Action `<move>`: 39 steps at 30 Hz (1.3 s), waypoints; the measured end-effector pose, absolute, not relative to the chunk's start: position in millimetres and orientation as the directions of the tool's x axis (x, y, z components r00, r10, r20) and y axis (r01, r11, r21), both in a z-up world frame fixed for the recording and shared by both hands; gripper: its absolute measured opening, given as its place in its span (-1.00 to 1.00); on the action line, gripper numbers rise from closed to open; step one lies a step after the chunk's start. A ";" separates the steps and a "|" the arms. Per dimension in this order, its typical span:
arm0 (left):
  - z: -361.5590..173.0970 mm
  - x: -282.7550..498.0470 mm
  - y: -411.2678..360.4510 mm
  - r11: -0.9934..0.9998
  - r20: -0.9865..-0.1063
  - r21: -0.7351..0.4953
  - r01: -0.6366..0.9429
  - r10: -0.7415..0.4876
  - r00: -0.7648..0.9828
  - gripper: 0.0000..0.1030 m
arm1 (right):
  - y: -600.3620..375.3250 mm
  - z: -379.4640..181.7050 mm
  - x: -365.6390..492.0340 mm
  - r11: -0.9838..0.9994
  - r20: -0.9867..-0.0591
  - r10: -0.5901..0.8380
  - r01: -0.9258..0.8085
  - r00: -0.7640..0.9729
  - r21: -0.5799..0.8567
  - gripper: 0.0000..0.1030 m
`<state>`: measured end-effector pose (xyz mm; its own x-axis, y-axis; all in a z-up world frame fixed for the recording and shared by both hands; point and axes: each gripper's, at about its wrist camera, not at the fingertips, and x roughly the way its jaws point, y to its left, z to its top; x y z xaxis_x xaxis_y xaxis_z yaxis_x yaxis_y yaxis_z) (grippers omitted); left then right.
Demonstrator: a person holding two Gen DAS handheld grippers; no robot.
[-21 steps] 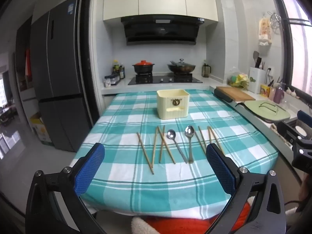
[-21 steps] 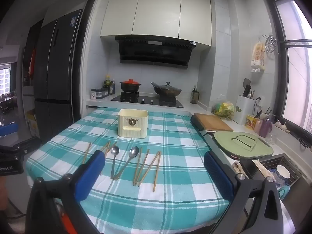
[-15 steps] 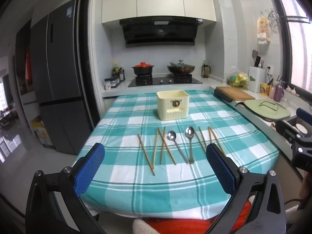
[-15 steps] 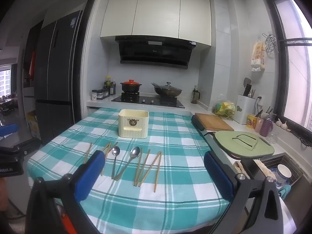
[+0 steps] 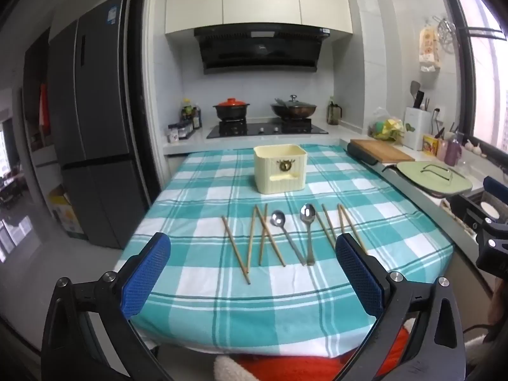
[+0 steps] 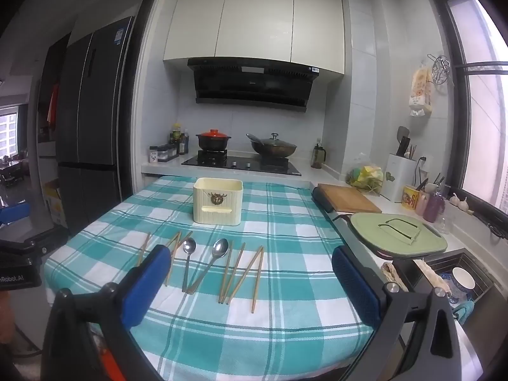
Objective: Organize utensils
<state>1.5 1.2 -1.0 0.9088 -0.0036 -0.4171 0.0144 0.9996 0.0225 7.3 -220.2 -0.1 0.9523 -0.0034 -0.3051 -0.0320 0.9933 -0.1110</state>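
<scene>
Several wooden chopsticks (image 5: 250,241) (image 6: 243,273) and two steel spoons (image 5: 307,222) (image 6: 219,250) lie in a row on the teal checked tablecloth (image 5: 254,298) (image 6: 285,311). Behind them stands a cream utensil box (image 5: 280,168) (image 6: 217,200), its top open. My left gripper (image 5: 252,274) hangs open above the table's near edge, short of the utensils, with nothing between its blue pads. My right gripper (image 6: 250,284) is open too and holds nothing; its left pad hides part of the left-hand chopsticks.
A stove with a red-lidded pot (image 5: 231,110) and a wok (image 5: 293,109) sits behind the table. On the right counter lie a wooden board (image 6: 347,197) and a green lid (image 6: 398,233), then a sink (image 6: 451,277). A dark fridge (image 5: 92,146) stands left.
Both views have shifted only slightly; the left view has risen a little. The utensils and box have not moved, and both grippers stay open.
</scene>
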 end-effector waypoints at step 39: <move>-6.9 18.3 -5.5 0.999 -0.439 0.041 0.034 -0.012 0.899 0.99 | -230.4 -2.0 19.5 0.995 -0.316 -0.027 -0.004 0.948 -0.097 1.00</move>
